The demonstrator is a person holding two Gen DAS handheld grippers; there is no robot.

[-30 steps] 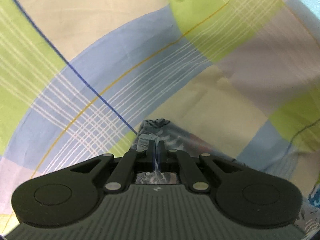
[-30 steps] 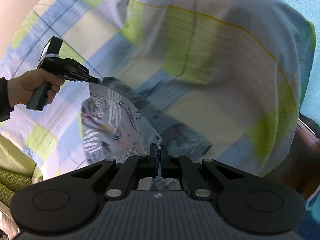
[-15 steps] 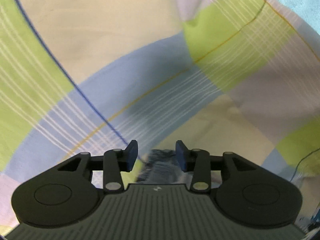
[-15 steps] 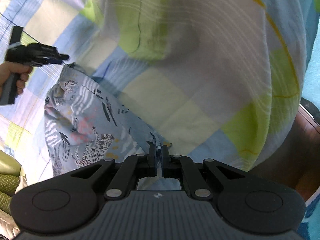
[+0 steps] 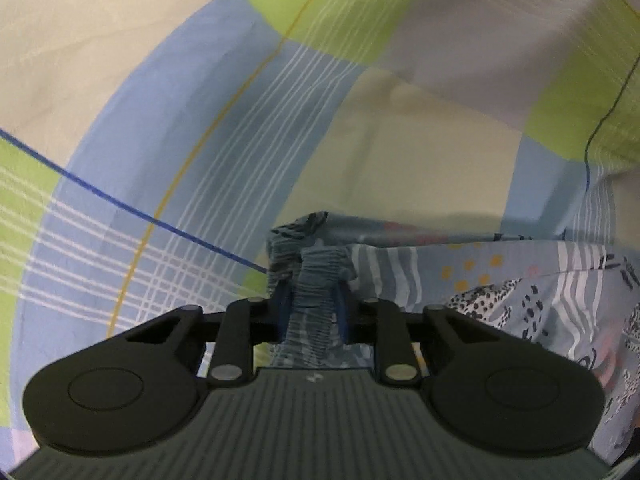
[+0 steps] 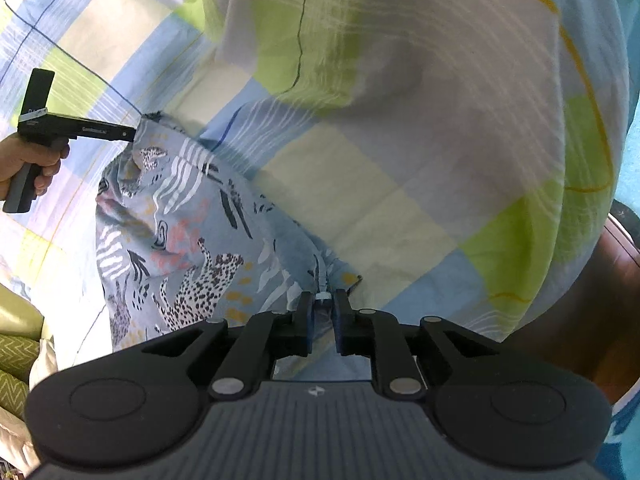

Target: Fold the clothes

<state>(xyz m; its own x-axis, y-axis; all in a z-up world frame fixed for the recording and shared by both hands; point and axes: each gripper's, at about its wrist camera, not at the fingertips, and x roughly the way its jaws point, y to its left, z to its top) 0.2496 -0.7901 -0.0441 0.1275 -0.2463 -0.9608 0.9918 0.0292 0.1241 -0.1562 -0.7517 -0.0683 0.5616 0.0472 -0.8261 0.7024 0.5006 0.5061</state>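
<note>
A blue garment (image 6: 180, 240) printed with leopards and stripes lies stretched across a plaid bed sheet (image 6: 400, 168). In the left wrist view the garment (image 5: 520, 280) runs off to the right. Its gathered waistband (image 5: 316, 272) is bunched between the pads of my left gripper (image 5: 312, 306), whose jaws are closing and press on it. From the right wrist I see that left gripper (image 6: 130, 134) at the garment's far corner, held by a hand (image 6: 28, 160). My right gripper (image 6: 321, 304) is at the near corner. Its jaws are opening, with a thin hem in the gap.
The sheet (image 5: 180, 140) has green, blue and cream squares and bulges up in a big fold (image 6: 460, 80) behind the garment. A green chevron cushion (image 6: 16, 360) sits at the lower left. A dark wooden edge (image 6: 600, 300) runs down the right.
My left gripper let go of the cloth, opened wide, then closed again on the bunched waistband. My right gripper sank toward the sheet and its jaws parted slightly. The garment now lies spread out.
</note>
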